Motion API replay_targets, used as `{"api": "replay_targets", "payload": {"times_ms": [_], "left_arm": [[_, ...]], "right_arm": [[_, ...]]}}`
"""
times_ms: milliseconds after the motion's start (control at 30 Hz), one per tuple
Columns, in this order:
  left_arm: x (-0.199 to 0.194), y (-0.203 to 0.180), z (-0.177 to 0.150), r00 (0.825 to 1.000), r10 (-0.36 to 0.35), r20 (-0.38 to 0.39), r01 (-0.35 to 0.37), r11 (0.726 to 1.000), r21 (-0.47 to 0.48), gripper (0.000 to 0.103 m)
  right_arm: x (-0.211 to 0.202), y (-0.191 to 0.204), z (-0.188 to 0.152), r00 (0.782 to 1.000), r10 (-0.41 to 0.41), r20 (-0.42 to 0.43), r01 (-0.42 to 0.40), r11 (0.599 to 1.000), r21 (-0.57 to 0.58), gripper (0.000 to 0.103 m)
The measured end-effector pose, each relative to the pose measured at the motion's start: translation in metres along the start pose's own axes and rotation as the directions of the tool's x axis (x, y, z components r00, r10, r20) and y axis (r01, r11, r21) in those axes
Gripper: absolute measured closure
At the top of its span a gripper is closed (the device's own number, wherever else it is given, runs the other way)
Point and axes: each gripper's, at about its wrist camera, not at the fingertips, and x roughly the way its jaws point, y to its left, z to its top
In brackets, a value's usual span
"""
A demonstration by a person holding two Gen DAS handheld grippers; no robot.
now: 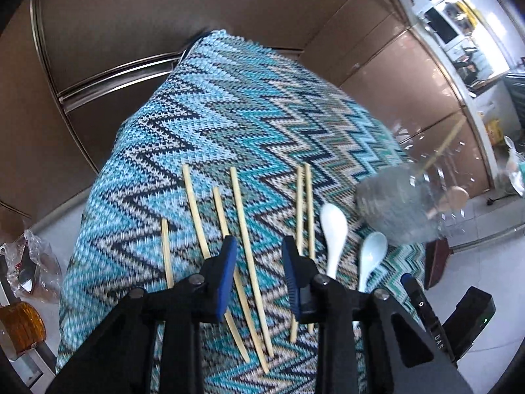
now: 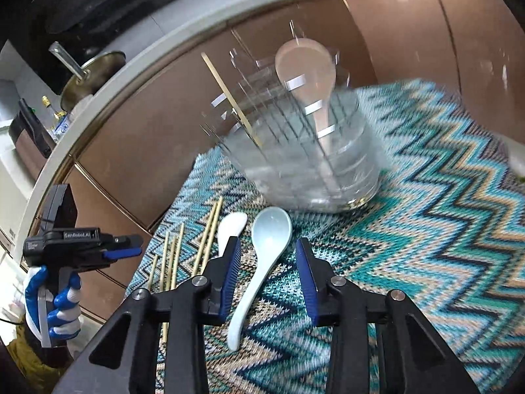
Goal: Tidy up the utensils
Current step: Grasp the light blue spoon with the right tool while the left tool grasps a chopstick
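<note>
**Both grippers empty over utensils**

Right gripper (image 2: pixel 267 282) jaws wide, straddling pale blue spoon (image 2: pixel 259 269) on zigzag cloth (image 2: pixel 426 229). Left gripper (image 1: pixel 259 282) wide above chopsticks (image 1: pixel 251 262). Clear holder (image 2: pixel 308 151) far side, holding one spoon and one chopstick.

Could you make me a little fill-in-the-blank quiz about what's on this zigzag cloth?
1. Lying flat on the cloth are ___ ceramic spoons.
2. The pink spoon stands inside the clear ___.
3. Between the right gripper fingers lies the pale blue ___.
4. The left gripper hovers over loose ___.

Missing words: two; container; spoon; chopsticks
</note>
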Motion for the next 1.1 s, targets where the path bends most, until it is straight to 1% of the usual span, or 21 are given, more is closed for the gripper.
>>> {"api": "replay_targets", "payload": {"times_ms": [33, 133, 333, 633, 833, 1100], "left_arm": [[0.003, 0.000, 0.003, 1.000, 0.008, -0.008, -0.008, 1.000, -0.002, 0.080], [0.015, 0.003, 0.010, 0.999, 0.040, -0.028, -0.041, 0.999, -0.017, 0.082], [0.033, 0.014, 0.022, 0.994, 0.098, -0.054, -0.101, 0.994, -0.049, 0.089], [0.052, 0.010, 0.031, 0.986, 0.146, -0.084, -0.149, 0.989, -0.026, 0.093], [0.056, 0.012, 0.031, 0.983, 0.151, -0.102, -0.156, 0.987, -0.037, 0.093], [0.058, 0.014, 0.033, 0.983, 0.139, -0.121, -0.148, 0.987, -0.066, 0.093]], "right_arm": [[0.006, -0.001, 0.001, 1.000, 0.006, -0.009, -0.006, 1.000, 0.005, 0.069], [0.019, -0.006, 0.002, 0.999, 0.014, -0.029, -0.013, 1.000, 0.016, 0.069], [0.036, -0.013, 0.002, 0.998, 0.014, -0.053, -0.013, 1.000, 0.026, 0.070], [0.045, -0.016, 0.004, 0.997, 0.027, -0.070, -0.025, 0.999, 0.026, 0.072], [0.053, -0.017, 0.006, 0.996, 0.036, -0.085, -0.034, 0.999, 0.026, 0.075], [0.058, -0.020, 0.009, 0.994, 0.051, -0.098, -0.049, 0.999, 0.023, 0.078]]}}
